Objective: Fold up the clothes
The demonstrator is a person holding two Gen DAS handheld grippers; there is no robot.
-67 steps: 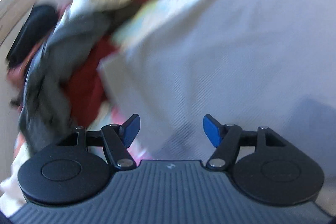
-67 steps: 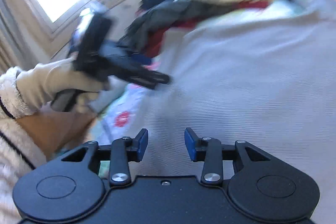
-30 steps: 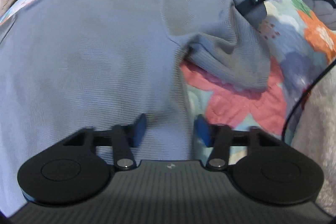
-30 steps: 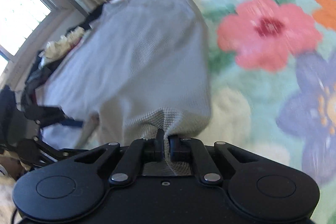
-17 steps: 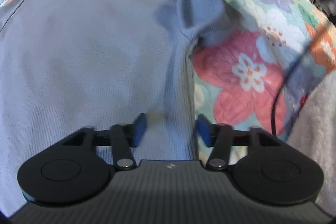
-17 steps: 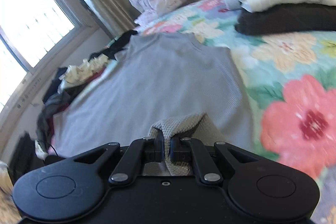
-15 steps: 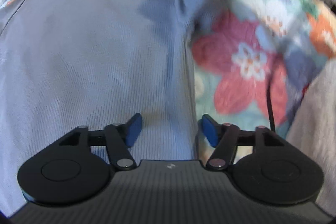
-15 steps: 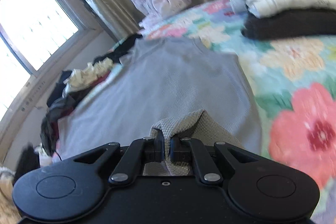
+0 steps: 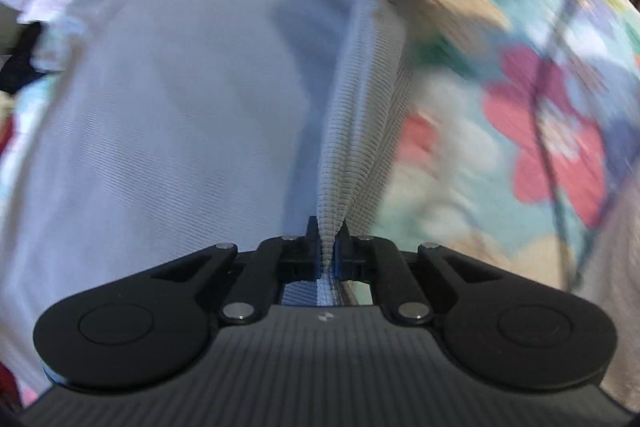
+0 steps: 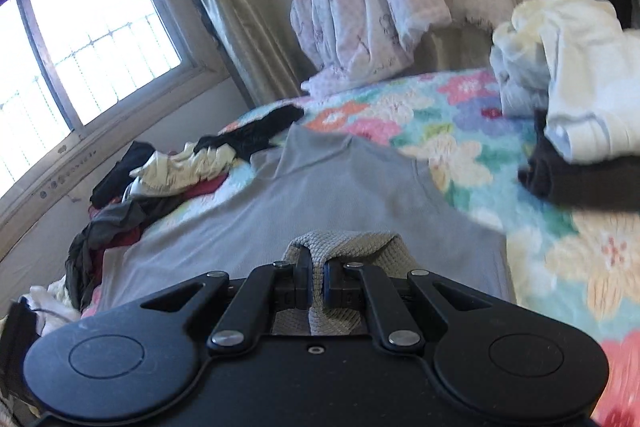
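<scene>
**Grey ribbed shirt pinched by both grippers**

Grey knit shirt (image 9: 168, 131) lies spread on the floral bedspread (image 9: 520, 131). Left gripper (image 9: 327, 247) is clamped on a raised fold running toward 12 o'clock. Right gripper (image 10: 316, 281) is clenched on a bunched shirt edge (image 10: 344, 247). Unfolded clothes pile (image 10: 160, 183) at 9 o'clock; folded stack (image 10: 576, 131) at 2 o'clock.

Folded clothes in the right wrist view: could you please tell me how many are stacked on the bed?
2: a white garment on top of a black garment, at the right edge of the floral bedspread. More may lie out of frame.
</scene>
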